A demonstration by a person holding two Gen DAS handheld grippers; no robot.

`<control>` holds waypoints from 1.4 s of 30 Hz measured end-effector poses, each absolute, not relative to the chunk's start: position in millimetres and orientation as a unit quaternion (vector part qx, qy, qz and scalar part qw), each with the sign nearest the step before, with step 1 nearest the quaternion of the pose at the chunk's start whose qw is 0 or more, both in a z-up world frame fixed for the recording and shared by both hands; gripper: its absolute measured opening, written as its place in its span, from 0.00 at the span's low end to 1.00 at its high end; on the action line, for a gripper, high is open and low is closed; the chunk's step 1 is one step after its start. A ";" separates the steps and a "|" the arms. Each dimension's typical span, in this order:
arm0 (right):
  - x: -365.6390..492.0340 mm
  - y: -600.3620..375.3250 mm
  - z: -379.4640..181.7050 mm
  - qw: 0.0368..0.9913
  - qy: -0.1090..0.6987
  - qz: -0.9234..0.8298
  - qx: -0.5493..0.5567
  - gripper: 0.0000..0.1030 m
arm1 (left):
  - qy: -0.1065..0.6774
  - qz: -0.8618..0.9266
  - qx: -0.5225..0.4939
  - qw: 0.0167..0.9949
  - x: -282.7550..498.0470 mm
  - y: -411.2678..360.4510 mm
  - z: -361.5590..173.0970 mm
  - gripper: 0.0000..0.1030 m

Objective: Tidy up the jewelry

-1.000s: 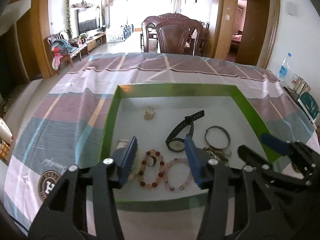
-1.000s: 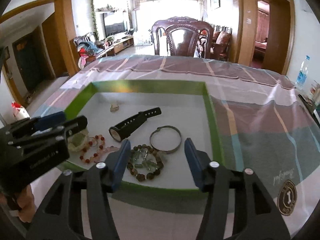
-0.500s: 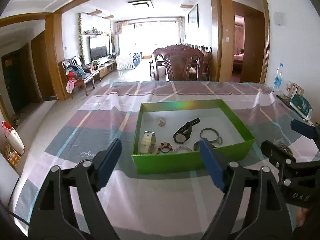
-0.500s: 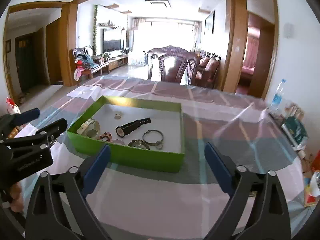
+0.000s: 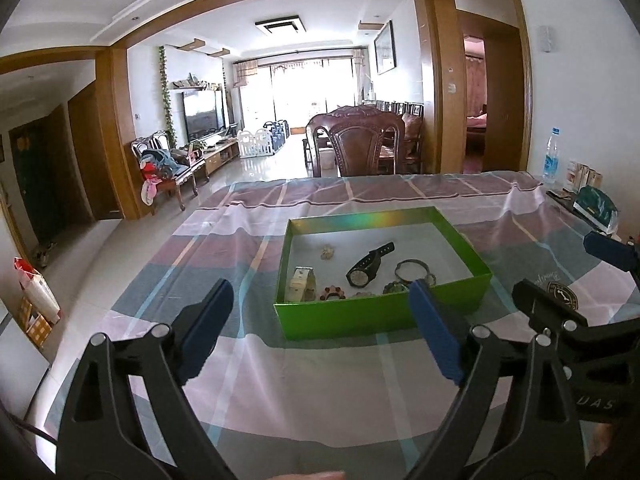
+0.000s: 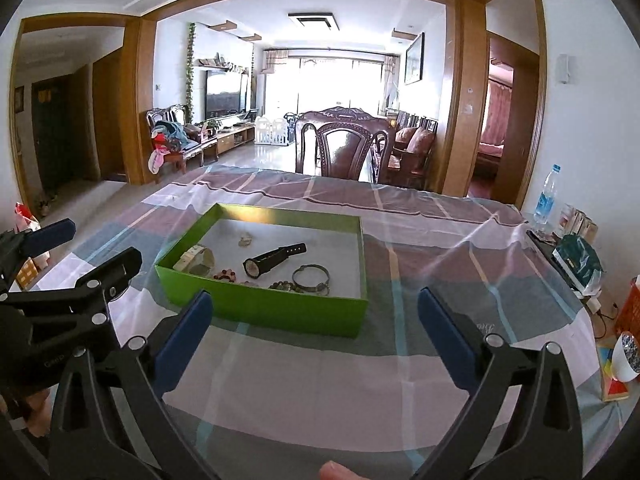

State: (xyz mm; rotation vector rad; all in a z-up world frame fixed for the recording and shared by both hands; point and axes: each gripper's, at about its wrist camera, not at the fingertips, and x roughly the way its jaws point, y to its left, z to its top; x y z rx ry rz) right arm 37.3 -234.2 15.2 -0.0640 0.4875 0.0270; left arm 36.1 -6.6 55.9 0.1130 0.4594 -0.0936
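A green box stands on the plaid tablecloth. Inside lie a black watch, a metal bangle, a white watch, beaded bracelets and a small pale trinket. My left gripper is open and empty, held back from the box's near wall. My right gripper is open and empty, also short of the box. Each gripper shows at the edge of the other's view.
The tablecloth covers the table. At the right edge stand a water bottle, a green packet, a white cup and an orange basket. A wooden chair stands at the far side.
Both grippers have pulled back and up from over the box, and their jaws have opened wider. The jewelry in the box has not moved.
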 end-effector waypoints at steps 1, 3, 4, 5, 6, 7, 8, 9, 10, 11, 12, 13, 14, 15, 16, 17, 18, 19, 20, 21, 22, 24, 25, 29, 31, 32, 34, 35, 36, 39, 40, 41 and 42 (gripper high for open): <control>37.3 -234.2 15.0 0.970 0.242 0.012 -0.031 0.97 | 0.228 -0.046 0.056 0.971 36.4 -6.8 56.0 0.87; 36.1 -233.1 15.6 0.970 0.242 0.012 -0.031 0.97 | 0.230 -0.046 0.055 0.971 35.5 -6.3 56.2 0.89; 36.2 -233.2 15.7 0.970 0.241 0.012 -0.031 0.97 | 0.230 -0.045 0.053 0.971 35.0 -5.7 56.3 0.89; 35.5 -232.9 15.8 0.970 0.240 0.012 -0.030 0.97 | 0.230 -0.045 0.053 0.971 33.9 -4.7 56.9 0.89; 35.1 -232.7 16.0 0.970 0.240 0.012 -0.030 0.97 | 0.230 -0.045 0.052 0.971 32.9 -4.3 57.1 0.89; 34.2 -232.7 15.9 0.970 0.239 0.011 -0.030 0.97 | 0.229 -0.044 0.052 0.971 32.1 -4.1 57.3 0.90; 33.8 -232.5 15.7 0.971 0.239 0.012 -0.029 0.97 | 0.228 -0.044 0.052 0.971 31.4 -3.8 57.3 0.90; 33.7 -232.4 15.5 0.970 0.240 0.013 -0.028 0.97 | 0.227 -0.043 0.053 0.971 30.7 -3.8 57.5 0.90; 33.0 -232.9 15.3 0.970 0.240 0.014 -0.026 0.97 | 0.227 -0.043 0.053 0.971 30.3 -3.7 57.6 0.90; 32.4 -232.8 15.1 0.970 0.241 0.015 -0.025 0.97 | 0.227 -0.043 0.053 0.971 30.3 -3.7 57.6 0.90; 31.8 -232.3 15.0 0.970 0.241 0.016 -0.025 0.97 | 0.227 -0.043 0.053 0.971 30.3 -3.7 57.5 0.90; 31.6 -231.4 15.5 0.970 0.241 0.015 -0.025 0.97 | 0.228 -0.042 0.054 0.971 30.1 -3.7 57.5 0.90; 31.6 -231.3 15.5 0.970 0.242 0.015 -0.025 0.97 | 0.228 -0.042 0.053 0.971 29.9 -3.5 57.4 0.90; 31.6 -231.4 15.5 0.970 0.242 0.015 -0.025 0.97 | 0.228 -0.042 0.053 0.971 30.1 -3.4 57.6 0.90; 31.3 -230.5 15.1 0.970 0.243 0.015 -0.024 0.97 | 0.229 -0.042 0.053 0.971 30.0 -2.5 57.4 0.90; 31.1 -230.4 14.7 0.970 0.243 0.014 -0.024 0.97 | 0.229 -0.042 0.053 0.971 29.7 -2.1 57.2 0.90; 30.1 -230.7 14.4 0.970 0.243 0.014 -0.024 0.97 | 0.230 -0.042 0.054 0.971 29.2 -1.9 56.9 0.90; 29.5 -230.0 14.0 0.969 0.244 0.013 -0.023 0.97 | 0.230 -0.042 0.053 0.971 29.4 -1.5 57.1 0.90; 29.7 -230.4 14.0 0.969 0.244 0.014 -0.023 0.97 | 0.230 -0.042 0.054 0.971 29.2 -1.5 57.1 0.90; 29.5 -230.1 13.9 0.969 0.244 0.014 -0.023 0.97 | 0.230 -0.042 0.054 0.971 28.9 -1.2 56.9 0.90; 29.2 -229.7 13.8 0.969 0.244 0.014 -0.023 0.97 | 0.230 -0.042 0.054 0.971 29.0 -1.2 57.0 0.90; 29.1 -230.0 13.8 0.970 0.243 0.014 -0.023 0.97 | 0.229 -0.042 0.053 0.971 28.4 -1.0 57.0 0.90; 28.9 -229.7 13.7 0.970 0.243 0.014 -0.023 0.97 | 0.229 -0.041 0.054 0.971 29.3 -1.6 57.2 0.90; 28.7 -230.6 12.7 0.970 0.242 0.012 -0.023 0.97 | 0.226 -0.040 0.053 0.972 27.0 1.6 55.0 0.93; 27.6 -231.9 11.8 0.970 0.240 0.011 -0.021 0.97 | 0.226 -0.038 0.055 0.972 26.0 3.1 53.4 0.94; 27.2 -232.3 11.5 0.971 0.240 0.010 -0.021 0.97 | 0.227 -0.037 0.057 0.972 25.5 3.6 52.4 0.94; 26.5 -233.7 11.4 0.971 0.239 0.006 -0.020 0.97 | 0.228 -0.036 0.059 0.971 24.8 3.6 51.5 0.94; 26.7 -234.3 10.9 0.971 0.239 0.004 -0.020 0.97 | 0.229 -0.036 0.059 0.971 24.3 4.2 50.2 0.94; 26.7 -234.5 10.7 0.971 0.239 0.004 -0.020 0.97 | 0.230 -0.037 0.059 0.971 23.6 4.3 50.1 0.94; 26.5 -234.3 10.4 0.971 0.240 0.002 -0.021 0.97 | 0.230 -0.038 0.060 0.971 22.6 4.0 50.9 0.94; 26.8 -235.2 11.1 0.971 0.240 0.003 -0.021 0.97 | 0.230 -0.038 0.060 0.971 23.1 3.8 50.9 0.94; 26.7 -235.0 11.0 0.971 0.240 0.003 -0.021 0.97 | 0.231 -0.038 0.060 0.970 22.8 3.3 51.2 0.94; 26.9 -235.2 11.0 0.971 0.240 0.003 -0.021 0.97 | 0.231 -0.039 0.061 0.970 22.4 3.4 51.0 0.94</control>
